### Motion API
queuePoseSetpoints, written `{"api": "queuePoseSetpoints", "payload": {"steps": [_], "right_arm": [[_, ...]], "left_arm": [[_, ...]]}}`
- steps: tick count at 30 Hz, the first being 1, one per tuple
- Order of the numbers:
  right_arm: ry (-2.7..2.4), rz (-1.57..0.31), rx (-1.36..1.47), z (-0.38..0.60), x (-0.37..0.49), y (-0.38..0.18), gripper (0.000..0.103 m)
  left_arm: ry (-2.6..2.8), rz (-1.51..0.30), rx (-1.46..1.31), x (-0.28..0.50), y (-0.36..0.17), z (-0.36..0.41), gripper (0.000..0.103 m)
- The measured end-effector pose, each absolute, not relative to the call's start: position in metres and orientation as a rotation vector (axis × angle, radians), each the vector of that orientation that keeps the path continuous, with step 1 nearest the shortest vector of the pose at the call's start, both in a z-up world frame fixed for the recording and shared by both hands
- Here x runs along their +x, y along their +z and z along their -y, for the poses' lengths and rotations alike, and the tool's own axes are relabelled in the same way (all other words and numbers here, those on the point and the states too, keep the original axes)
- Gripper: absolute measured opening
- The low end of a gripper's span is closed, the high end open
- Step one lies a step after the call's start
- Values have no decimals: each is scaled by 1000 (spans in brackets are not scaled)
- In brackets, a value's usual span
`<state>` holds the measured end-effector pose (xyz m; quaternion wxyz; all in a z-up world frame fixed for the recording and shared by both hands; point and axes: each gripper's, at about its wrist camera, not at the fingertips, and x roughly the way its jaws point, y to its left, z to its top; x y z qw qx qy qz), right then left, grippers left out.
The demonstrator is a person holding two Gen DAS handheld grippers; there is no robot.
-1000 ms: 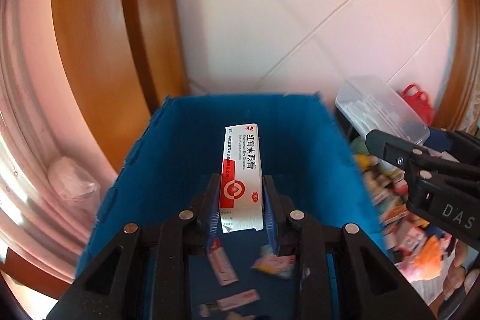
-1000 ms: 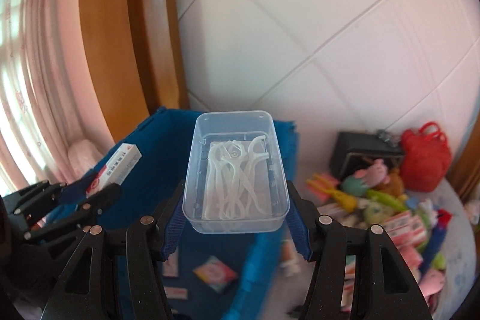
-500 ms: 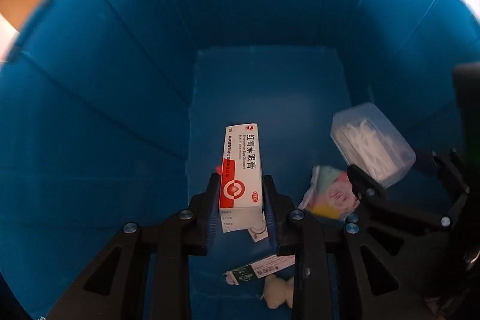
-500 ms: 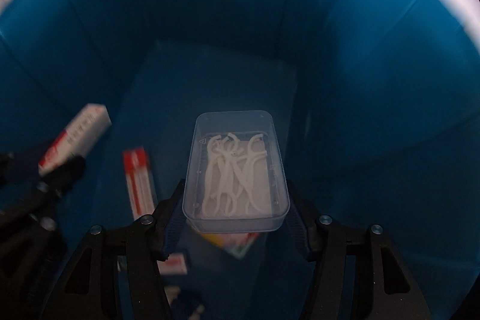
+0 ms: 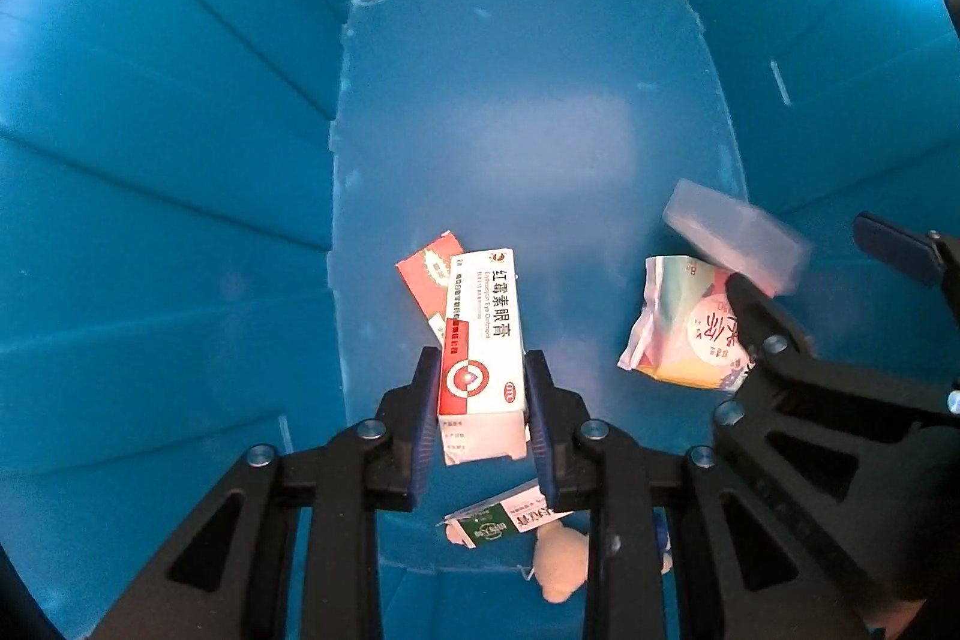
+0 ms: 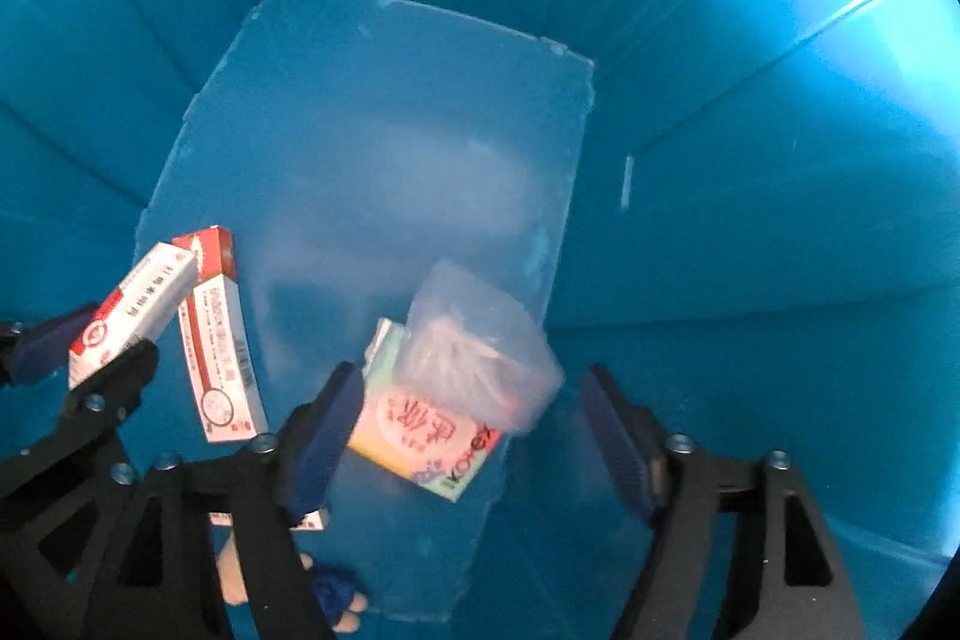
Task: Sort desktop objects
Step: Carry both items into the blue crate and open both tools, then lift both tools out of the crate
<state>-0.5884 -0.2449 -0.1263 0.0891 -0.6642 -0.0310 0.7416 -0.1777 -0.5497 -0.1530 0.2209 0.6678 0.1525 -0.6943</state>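
Both grippers are down inside a blue bin [image 5: 180, 160]. My left gripper [image 5: 483, 412] is shut on a white and red ointment box [image 5: 483, 340], held above the bin floor; the box also shows in the right wrist view [image 6: 129, 307]. My right gripper [image 6: 474, 436] is open. A clear plastic box of floss picks [image 6: 477, 349] is blurred just below its fingers, over a tissue pack [image 6: 420, 439]. It also shows in the left wrist view [image 5: 735, 235], beside the right gripper [image 5: 840, 292].
On the bin floor [image 6: 372, 148] lie a red and white carton [image 6: 219, 340], the tissue pack [image 5: 684, 322], a green-labelled sachet [image 5: 501, 514] and a small pale toy [image 5: 561, 559]. Blue walls [image 6: 750, 160] close in on all sides.
Both grippers moved from above the bin down into it. My right gripper has opened and let go of the clear floss box, which is dropping onto the tissue pack. The left still holds its box.
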Motion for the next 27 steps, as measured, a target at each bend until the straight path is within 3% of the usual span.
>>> {"api": "queuePoseSetpoints", "payload": {"steps": [9,16,23,27], "right_arm": [[2240,143,-1911,250,-589,-108,83],[2343,134,-1771,243,-579,-57,95],[2474,49,-1662,237,-563,-9,99],[2537,51,-1575,236,-551,25,101]], "left_arm": [[-1933,-432,1810,-171,-131,546,26],[-1986,-418,1716,-165,-95,543,26],[-2153,-382,1437,-140,-21,529,27],[-2157,-382,1423,-130,-9,523,27]]}}
